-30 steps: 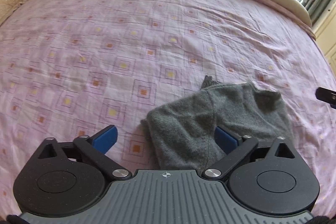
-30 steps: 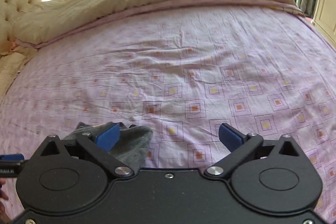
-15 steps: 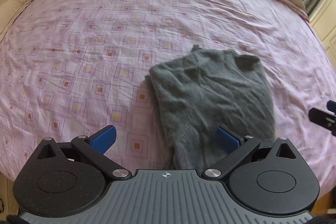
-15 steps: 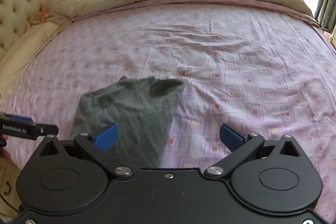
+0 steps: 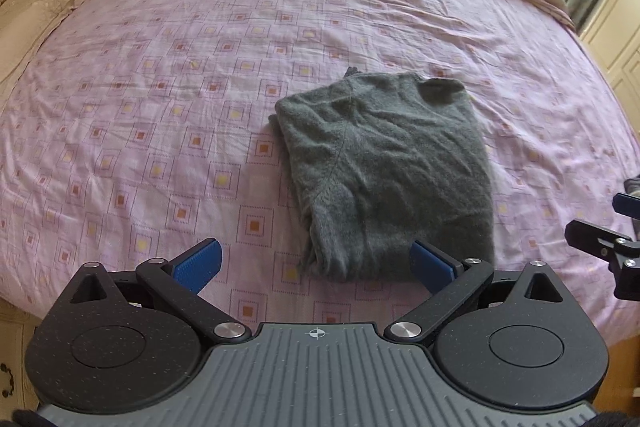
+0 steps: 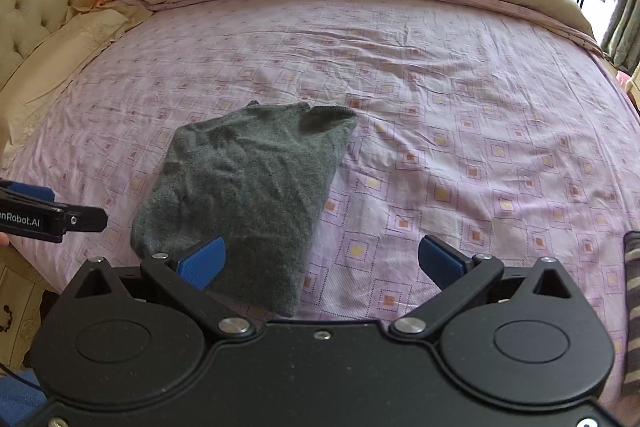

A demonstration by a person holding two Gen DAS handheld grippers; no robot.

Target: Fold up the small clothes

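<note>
The folded grey sweater [image 5: 384, 167] lies on the bed [image 5: 160, 107] ahead of the left gripper [image 5: 316, 265] and right gripper [image 6: 320, 263], both spread apart and empty.

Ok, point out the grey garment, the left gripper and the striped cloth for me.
grey garment [image 5: 392, 163]: left wrist view, middle of its folded top layer.
left gripper [image 5: 318, 263]: left wrist view, midway between its blue fingertips.
striped cloth [image 6: 633, 307]: right wrist view, the strip showing at the right edge.

The folded grey garment [image 5: 384, 163] is a fuzzy, matt knit, lying on a thin, creased pink cotton-like bedsheet [image 5: 160, 99]. The left gripper [image 5: 316, 263] has speckled matt black plastic arms, shiny metal pivots and ribbed blue pads [image 5: 198, 265].
</note>
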